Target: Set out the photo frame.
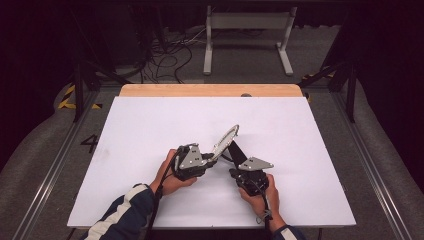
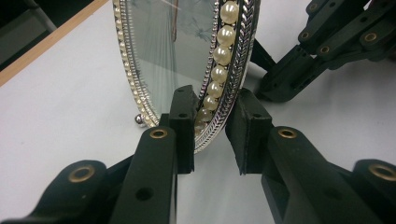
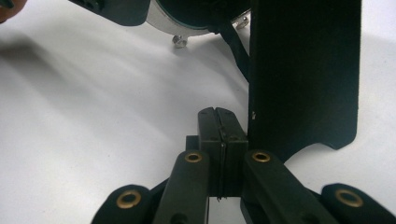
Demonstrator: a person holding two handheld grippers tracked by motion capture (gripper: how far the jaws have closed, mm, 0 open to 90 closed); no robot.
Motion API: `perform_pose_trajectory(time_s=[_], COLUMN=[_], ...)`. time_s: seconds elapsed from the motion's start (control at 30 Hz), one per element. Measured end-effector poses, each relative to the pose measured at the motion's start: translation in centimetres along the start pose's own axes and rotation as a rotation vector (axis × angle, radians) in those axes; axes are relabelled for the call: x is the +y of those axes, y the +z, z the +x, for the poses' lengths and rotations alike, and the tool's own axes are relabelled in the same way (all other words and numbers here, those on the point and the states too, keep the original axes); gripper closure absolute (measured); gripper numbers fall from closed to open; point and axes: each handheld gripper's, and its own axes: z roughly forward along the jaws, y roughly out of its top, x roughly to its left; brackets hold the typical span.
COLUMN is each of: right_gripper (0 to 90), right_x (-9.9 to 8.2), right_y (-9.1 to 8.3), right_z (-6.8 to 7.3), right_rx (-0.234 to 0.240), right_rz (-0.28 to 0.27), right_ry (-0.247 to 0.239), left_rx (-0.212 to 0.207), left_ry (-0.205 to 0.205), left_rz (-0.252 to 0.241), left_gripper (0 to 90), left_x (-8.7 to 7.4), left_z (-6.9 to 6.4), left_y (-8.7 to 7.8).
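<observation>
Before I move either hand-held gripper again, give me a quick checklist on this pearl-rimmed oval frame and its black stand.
1. Left hand-held gripper straddles the frame's rim: ok, one jaw on each side of the rim.
2. Left pads pressing the rim: cannot tell; a gap shows by the right-hand pad.
3. Right hand-held gripper shut: ok, the pads meet.
4. Right hand-held gripper holds the black stand: not ok, the stand lies beside the closed jaws, not between them.
5. Frame's ball foot on the white table: ok.
6. Frame upright: not ok, it leans in the high view.
</observation>
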Motion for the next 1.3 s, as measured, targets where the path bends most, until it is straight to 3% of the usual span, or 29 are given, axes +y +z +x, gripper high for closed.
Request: perform_pose_trajectory(time_s=[0.97, 1.17, 1.3], right_gripper=[90.0, 88.8, 84.4], right_x=[0.4, 0.4, 0.5], right_y=[0.4, 0.5, 0.3], right_z=[-3.2, -3.2, -2.5], right_rx=[-0.024, -0.029, -0.012], right_rz=[-0.008, -0.006, -0.016], right_ry=[0.06, 0.049, 0.031], left_rx=[-0.043, -0.041, -0.035], left_ry=[-0.025, -0.023, -0.029], left_rz=[-0.024, -0.015, 0.01], left_gripper=[68.5, 63.7, 56.2], left_x=[0.0, -0.1, -0.7], left_z=[-0.1, -0.2, -0.1], left_y=[0.2, -0.6, -1.9])
